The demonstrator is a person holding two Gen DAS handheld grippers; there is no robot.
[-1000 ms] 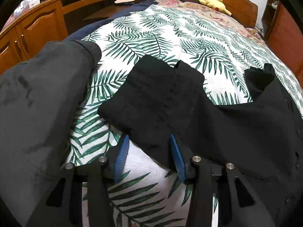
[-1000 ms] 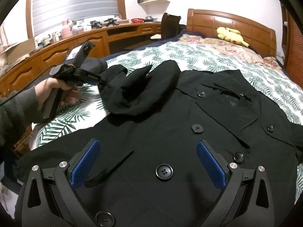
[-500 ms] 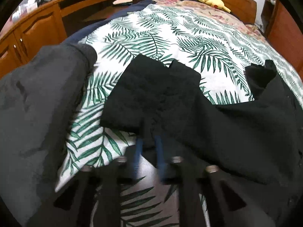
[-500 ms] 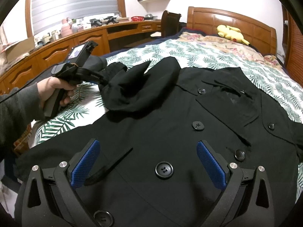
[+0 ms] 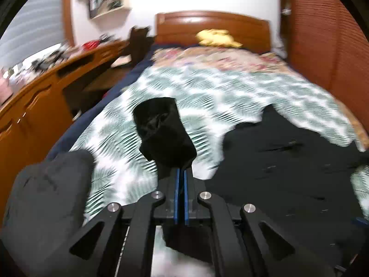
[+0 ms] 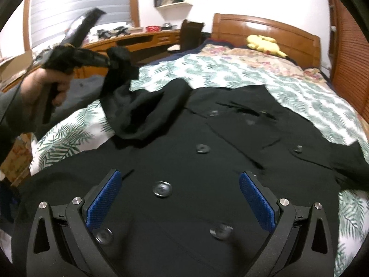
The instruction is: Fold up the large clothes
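Observation:
A black double-breasted coat (image 6: 207, 161) lies spread on the bed, buttons up. My left gripper (image 5: 181, 175) is shut on the cuff end of the coat's left sleeve (image 5: 163, 131) and holds it lifted above the bed; in the right wrist view the raised sleeve (image 6: 120, 69) hangs from it, with the hand-held left gripper (image 6: 106, 61) at the upper left. My right gripper (image 6: 177, 198) is open and empty, hovering low over the coat's front near a large button (image 6: 162, 188).
The bed has a green palm-leaf cover (image 5: 207, 87) and a wooden headboard (image 6: 265, 30) with a yellow plush toy (image 6: 263, 42). A grey garment (image 5: 46, 196) lies at the bed's left edge. A wooden desk (image 5: 46, 80) runs along the left.
My left gripper closed on the sleeve end and lifted it up off the bed. The right gripper stayed open over the coat, nearly still.

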